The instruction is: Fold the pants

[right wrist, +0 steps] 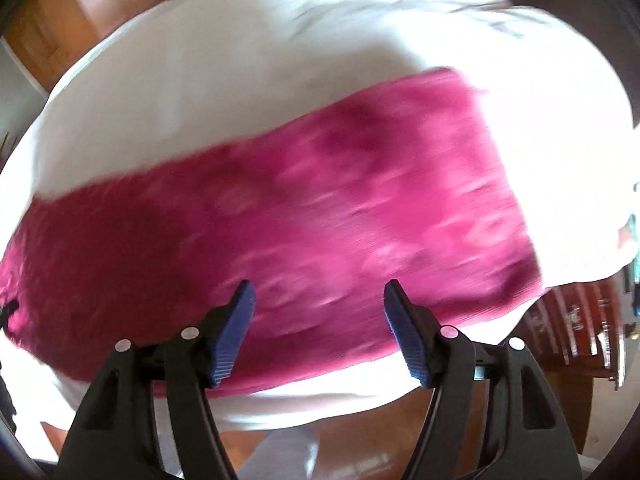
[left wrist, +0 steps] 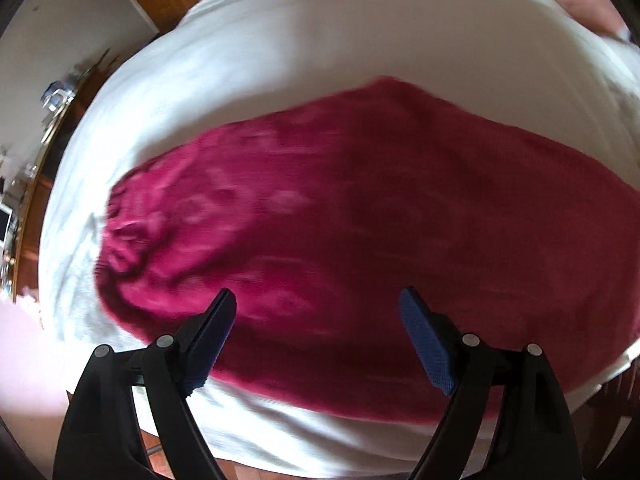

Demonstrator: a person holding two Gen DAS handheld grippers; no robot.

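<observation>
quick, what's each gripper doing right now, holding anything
left gripper: open, holding nothing, above the magenta pants.
right gripper: open, holding nothing, also above the pants.

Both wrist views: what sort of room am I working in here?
Probably a home room: magenta pants lie on a white sheet, above a wooden floor, with dark wooden furniture nearby.

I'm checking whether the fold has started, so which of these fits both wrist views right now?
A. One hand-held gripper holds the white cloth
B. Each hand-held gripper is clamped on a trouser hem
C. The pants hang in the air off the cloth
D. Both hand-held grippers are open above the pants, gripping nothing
D: the left hand-held gripper and right hand-held gripper show spread jaws with nothing between them, while the magenta pants lie flat on the white cloth.
</observation>
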